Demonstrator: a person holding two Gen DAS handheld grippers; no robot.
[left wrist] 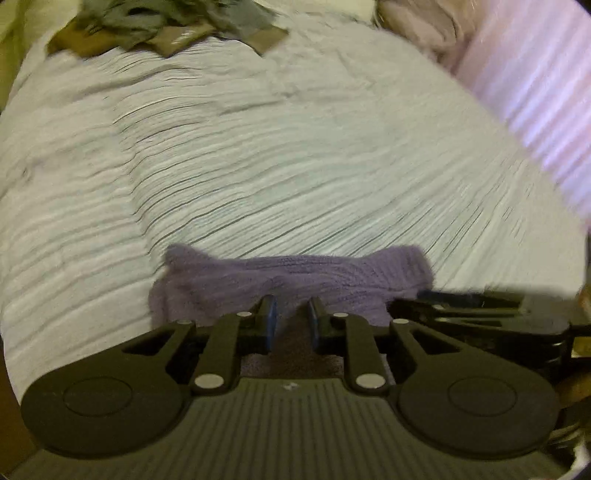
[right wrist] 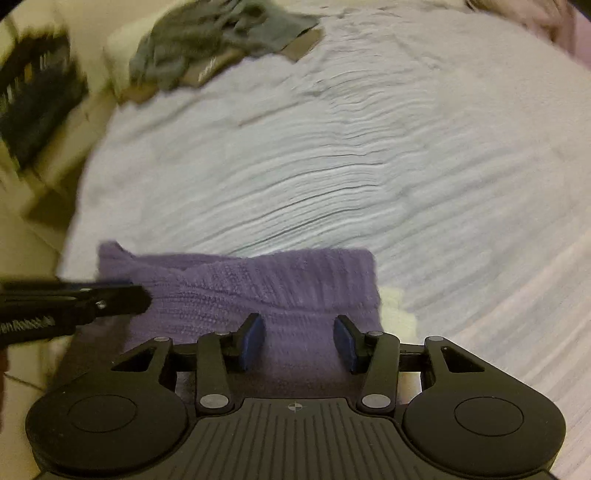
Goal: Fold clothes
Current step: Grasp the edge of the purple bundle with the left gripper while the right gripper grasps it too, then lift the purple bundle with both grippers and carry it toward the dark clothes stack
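Two grippers over purple knit [right wrist: 258, 284] (grey clothes pile [left wrist: 177, 18] beyond).

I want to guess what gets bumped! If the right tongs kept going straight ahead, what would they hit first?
Probably the purple knit garment. It lies right in front of the open right tongs and runs between their pads. Past it there is only the pale bedspread. Depth is hard to judge here.

Knit garment [right wrist: 258, 284]: purple, ribbed weave. Bedcover [left wrist: 258, 155]: pale grey-white, fine crinkled stripes. Heap of clothes [right wrist: 207, 40] at the far end: grey-blue over brown pieces. Gripper bodies were black; finger pads [right wrist: 255, 341] were blue. Wall [left wrist: 535, 92]: pinkish-lilac, with blurred vertical bands.
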